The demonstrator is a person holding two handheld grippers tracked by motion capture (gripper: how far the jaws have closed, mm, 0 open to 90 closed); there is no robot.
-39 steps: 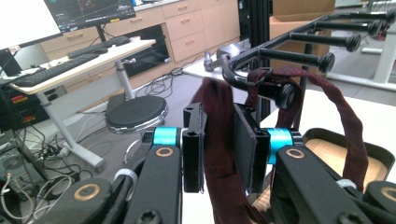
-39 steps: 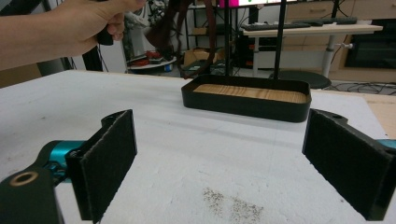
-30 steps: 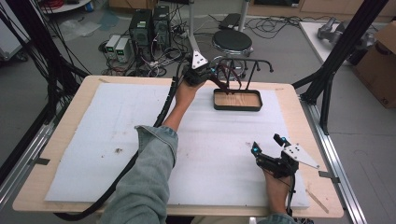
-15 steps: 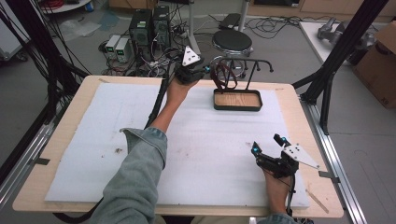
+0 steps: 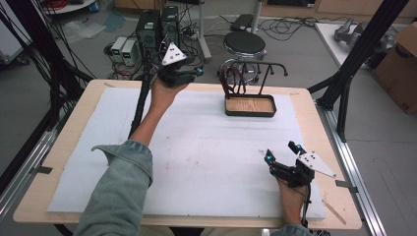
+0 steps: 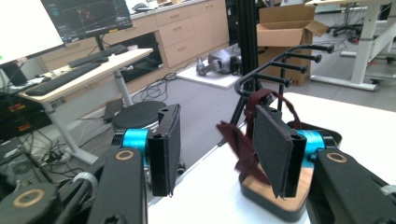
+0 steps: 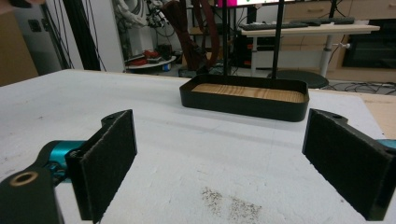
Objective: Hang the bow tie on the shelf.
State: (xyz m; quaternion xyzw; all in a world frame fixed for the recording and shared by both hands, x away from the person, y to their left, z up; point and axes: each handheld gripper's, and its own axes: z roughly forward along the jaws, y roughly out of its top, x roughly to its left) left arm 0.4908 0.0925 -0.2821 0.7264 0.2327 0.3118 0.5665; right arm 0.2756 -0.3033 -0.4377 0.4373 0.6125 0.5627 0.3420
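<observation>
One dark red strap [image 5: 235,81] hung on stand [image 5: 250,104] — our left gripper [image 5: 189,73] jaws just opening, empty; right gripper [image 5: 281,157] jaws spread, empty — little seems left.

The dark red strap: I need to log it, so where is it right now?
In the high view the dark red strap hangs on the black rack at the table's far edge, right of the left gripper.

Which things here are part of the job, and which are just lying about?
Job: dark red strap hanging on the black rack; its wooden tray base; left hand-held gripper, jaws just opening, nothing between them.
Lying about: stool, cardboard box, floor electronics.
</observation>
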